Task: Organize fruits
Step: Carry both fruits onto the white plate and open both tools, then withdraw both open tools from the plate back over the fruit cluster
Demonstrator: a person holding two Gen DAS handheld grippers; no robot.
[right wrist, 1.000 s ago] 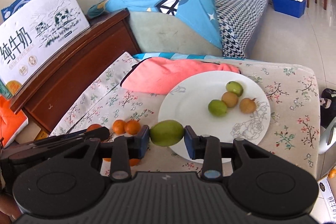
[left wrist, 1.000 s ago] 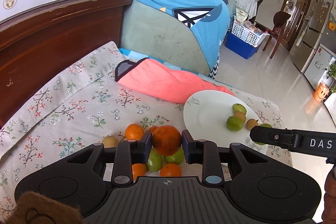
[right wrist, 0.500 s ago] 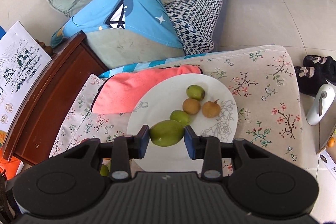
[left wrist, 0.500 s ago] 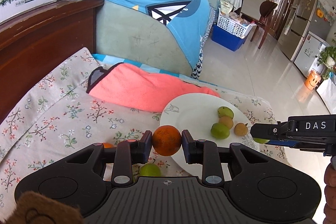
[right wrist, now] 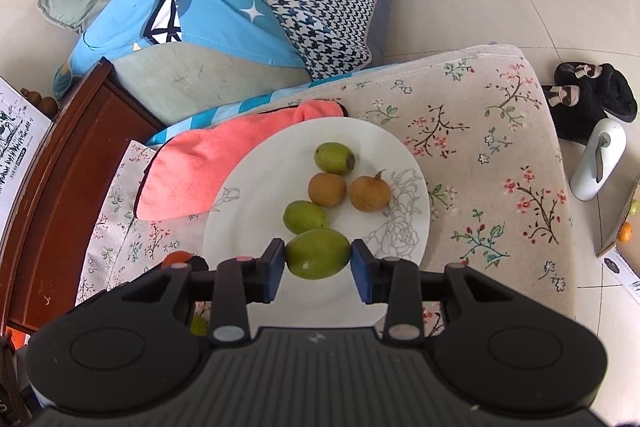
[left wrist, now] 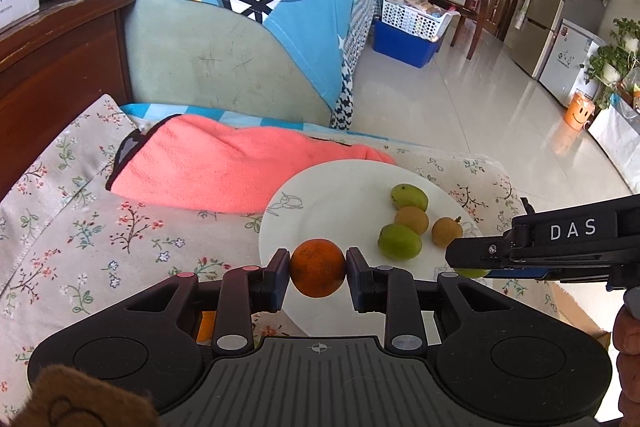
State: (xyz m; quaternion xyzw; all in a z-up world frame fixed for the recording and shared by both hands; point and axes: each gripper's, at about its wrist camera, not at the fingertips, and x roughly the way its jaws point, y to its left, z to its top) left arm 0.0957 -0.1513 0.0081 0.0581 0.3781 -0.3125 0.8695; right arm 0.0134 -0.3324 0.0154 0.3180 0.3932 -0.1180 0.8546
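My left tongs [left wrist: 318,267]: squeezed shut on a round orange [left wrist: 317,267]. It hangs in the air over the near left edge of the white plate [left wrist: 344,187].
My right tongs [right wrist: 319,254]: squeezed shut on a green fruit [right wrist: 318,253]. It hangs over the near edge of the plate, just this side of the fruit already there.
On the plate: two green fruits, one nearer [right wrist: 305,216] and one at the far side [right wrist: 334,158], and two brown ones [right wrist: 327,189] [right wrist: 370,193], all bunched in the middle.
Where the plate sits: on the flowery cloth [right wrist: 500,163], with its far left rim touching the pink towel [left wrist: 224,167].
Still off the plate: I can see a bit of orange fruit [left wrist: 206,325] on the cloth, behind my left tongs.
My job now, I think: put both fruits down on the plate.
How to do it well: go low before letting go, so nothing drops and rolls. I should aim for a bare white spot, not on top of the bunch.
Watch out: round fruit rolls. Stay away from the rim.
My two tongs: they are near each other, so I should keep them from bumping.
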